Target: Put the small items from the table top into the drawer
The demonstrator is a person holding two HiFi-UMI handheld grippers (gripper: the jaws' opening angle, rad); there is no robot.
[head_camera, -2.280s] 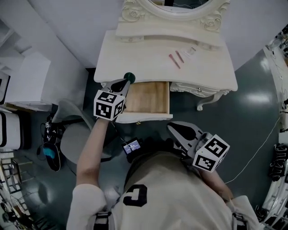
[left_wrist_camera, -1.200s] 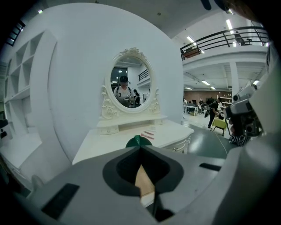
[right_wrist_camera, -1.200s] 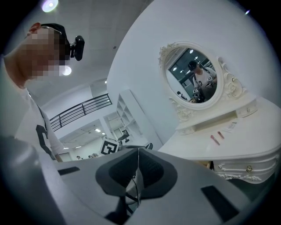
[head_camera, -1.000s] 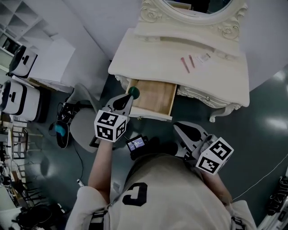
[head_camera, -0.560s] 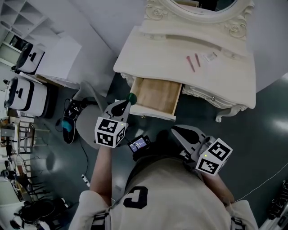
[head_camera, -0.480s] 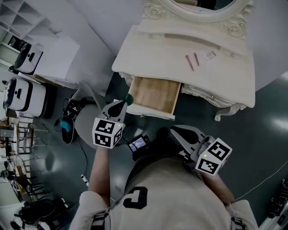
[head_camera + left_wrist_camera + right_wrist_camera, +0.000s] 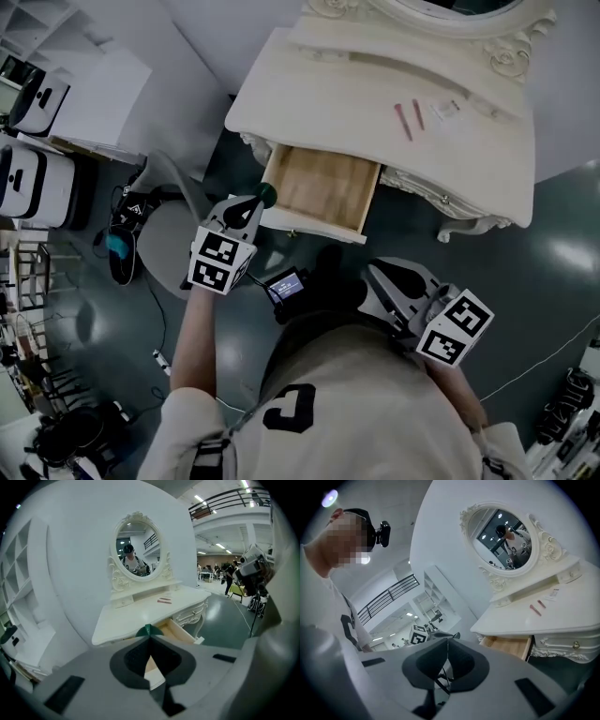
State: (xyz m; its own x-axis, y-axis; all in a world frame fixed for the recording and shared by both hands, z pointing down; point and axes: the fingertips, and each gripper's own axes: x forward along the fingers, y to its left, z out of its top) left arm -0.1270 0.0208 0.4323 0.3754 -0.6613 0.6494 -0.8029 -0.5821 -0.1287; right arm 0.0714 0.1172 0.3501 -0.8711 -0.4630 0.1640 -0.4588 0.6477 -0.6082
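left gripper (image 7: 255, 202) pulled back | green piece (image 7: 268, 195) pinched in fingers (image 7: 241, 215) | beside drawer (image 7: 323, 187)

Left claw (image 7: 260, 200) pinches a green piece (image 7: 148, 630); right claw (image 7: 372, 273) closed.

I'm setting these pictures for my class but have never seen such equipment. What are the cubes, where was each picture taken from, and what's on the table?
A person holds a two-jaw tool in each hand; the marker cubes are part of them. One picture looks down from the person's head; the others look along each tool's jaws. The left tool, jaws shut, is by the open drawer of a white dressing table; a small green thing sits at its tips, held or not, unclear. The right tool, shut and empty, is near the body. Two pink sticks and a small white item lie on top.
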